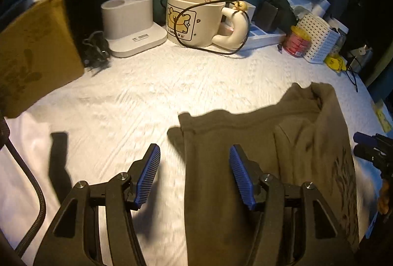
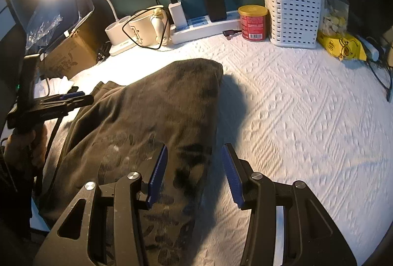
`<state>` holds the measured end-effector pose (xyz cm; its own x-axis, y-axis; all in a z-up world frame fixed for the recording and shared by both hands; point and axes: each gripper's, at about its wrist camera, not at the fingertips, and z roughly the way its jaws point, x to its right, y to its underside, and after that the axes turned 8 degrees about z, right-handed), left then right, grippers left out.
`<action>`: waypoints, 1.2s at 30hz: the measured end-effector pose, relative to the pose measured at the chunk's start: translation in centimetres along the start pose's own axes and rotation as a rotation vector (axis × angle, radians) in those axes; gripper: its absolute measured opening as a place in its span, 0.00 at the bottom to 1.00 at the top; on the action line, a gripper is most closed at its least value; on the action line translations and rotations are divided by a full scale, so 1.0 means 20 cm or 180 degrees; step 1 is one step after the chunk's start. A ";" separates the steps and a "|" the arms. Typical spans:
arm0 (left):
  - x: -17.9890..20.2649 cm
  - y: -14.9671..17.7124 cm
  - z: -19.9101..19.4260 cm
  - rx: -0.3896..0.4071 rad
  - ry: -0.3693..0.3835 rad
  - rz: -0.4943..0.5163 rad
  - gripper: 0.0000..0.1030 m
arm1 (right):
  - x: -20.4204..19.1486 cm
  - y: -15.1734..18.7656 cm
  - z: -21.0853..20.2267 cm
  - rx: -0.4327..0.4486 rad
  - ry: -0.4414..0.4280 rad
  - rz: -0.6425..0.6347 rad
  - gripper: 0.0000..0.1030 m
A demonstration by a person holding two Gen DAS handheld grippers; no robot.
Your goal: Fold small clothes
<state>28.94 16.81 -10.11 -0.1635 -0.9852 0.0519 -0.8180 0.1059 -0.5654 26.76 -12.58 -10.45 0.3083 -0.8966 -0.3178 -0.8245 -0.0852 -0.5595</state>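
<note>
Mid-fold, olive shirt [image 1: 258, 143] part-folded on white cloth [image 2: 307, 106], both grippers, left [image 1: 194, 177] & right [image 2: 194, 175], spread wide w/ 0 held; next prob needs regrasping 1 edge.

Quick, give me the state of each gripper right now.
Left gripper: open, holding nothing, over the dark garment's left edge.
Right gripper: open, holding nothing, over its right edge.

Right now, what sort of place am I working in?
Probably a bedroom or dorm desk: a cartoon mug, power strip with chargers, and white storage basket crowd the back of a white textured cover.
</note>
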 end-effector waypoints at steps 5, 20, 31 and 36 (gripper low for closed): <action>-0.05 -0.03 0.06 0.0056 -0.0029 -0.0083 0.05 | 0.02 -0.03 0.05 -0.0051 0.0033 0.0021 0.48; 0.16 -0.08 -0.14 0.0390 0.0124 0.0116 0.34 | 0.04 -0.15 0.08 0.0018 0.0056 0.0010 0.48; 0.33 -0.10 0.07 0.0049 0.0576 0.0529 0.50 | 0.08 -0.13 0.05 0.0067 0.0056 0.0073 0.48; 0.22 -0.08 0.06 0.0120 0.0942 0.0091 0.50 | 0.11 -0.13 0.04 0.0090 0.0070 0.0130 0.48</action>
<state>30.31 12.18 -9.99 -0.3443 -0.8992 0.2700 -0.7906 0.1225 -0.6000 29.89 -14.10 -10.31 0.2640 -0.9085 -0.3240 -0.8223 -0.0364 -0.5680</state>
